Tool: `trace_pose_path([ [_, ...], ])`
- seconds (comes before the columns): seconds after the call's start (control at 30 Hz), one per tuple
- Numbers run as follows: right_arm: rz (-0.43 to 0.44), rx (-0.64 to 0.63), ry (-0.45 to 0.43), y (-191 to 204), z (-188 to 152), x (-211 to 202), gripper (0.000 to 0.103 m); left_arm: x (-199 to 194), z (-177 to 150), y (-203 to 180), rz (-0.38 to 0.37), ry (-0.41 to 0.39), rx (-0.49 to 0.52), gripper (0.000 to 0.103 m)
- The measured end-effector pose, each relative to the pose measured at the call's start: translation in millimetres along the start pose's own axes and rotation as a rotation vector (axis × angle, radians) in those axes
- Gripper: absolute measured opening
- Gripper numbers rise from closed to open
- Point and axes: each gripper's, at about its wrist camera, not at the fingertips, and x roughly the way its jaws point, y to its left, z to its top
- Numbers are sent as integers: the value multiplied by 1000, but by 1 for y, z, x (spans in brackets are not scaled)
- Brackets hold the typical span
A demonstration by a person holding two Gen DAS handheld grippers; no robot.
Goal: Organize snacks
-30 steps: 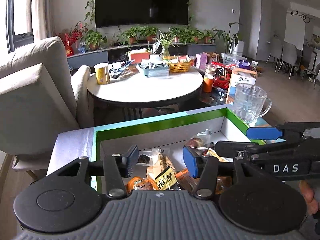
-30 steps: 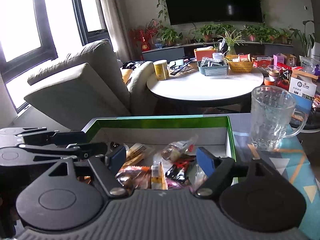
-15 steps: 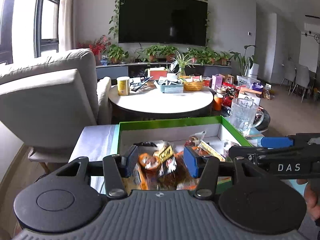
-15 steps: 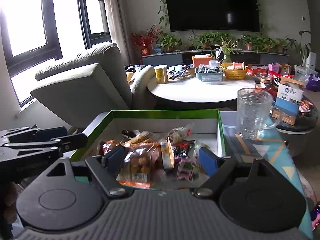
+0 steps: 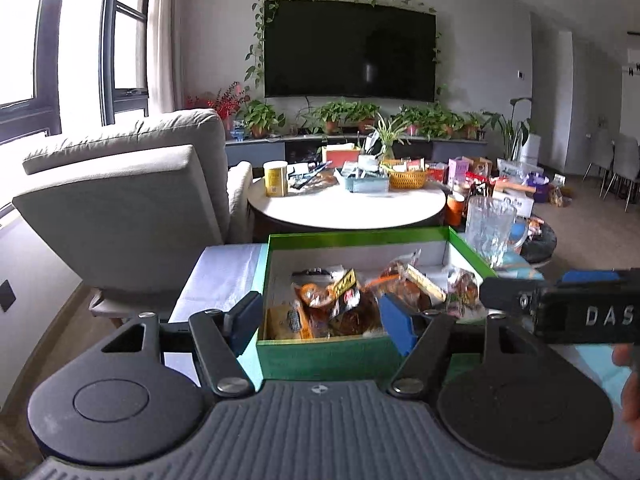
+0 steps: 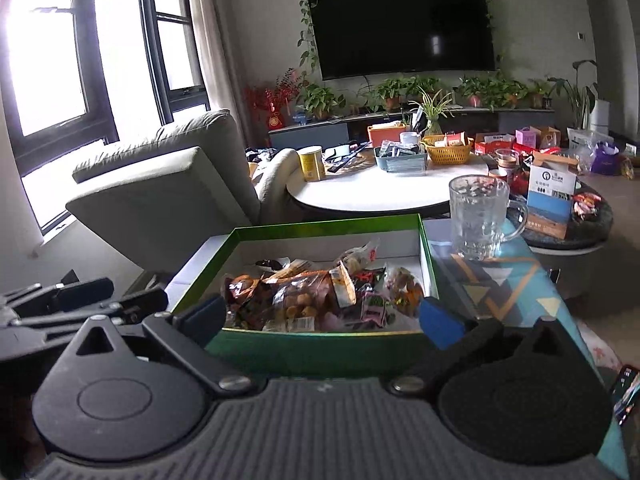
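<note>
The snacks (image 5: 352, 300) are heaped in the green box (image 5: 320, 354), seen just beyond both tools. The left gripper (image 5: 320, 322) has just been opening, nothing gripped. The right gripper (image 6: 320, 316) is spread wide, empty. A glass mug (image 6: 480, 216) stands beyond the box.

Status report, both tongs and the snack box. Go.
Left tongs just opened wider, empty. Right tongs open, empty. Snacks piled inside green box. Glass mug beside box, clear of the tongs.
</note>
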Motion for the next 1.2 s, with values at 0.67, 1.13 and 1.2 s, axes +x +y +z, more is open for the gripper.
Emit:
trace_pose_path([
  [0.67,7,-19,1,19,-14,-19,55,-23,-15,12,65,58,-52,63],
  [1.13,6,-6,10,18,-18,-19,55,-22,-16,8,77,72,-44,63],
  [1.2,4,-5,11,18,-18,-19,55,-22,-16,7,78,76,-46,63],
])
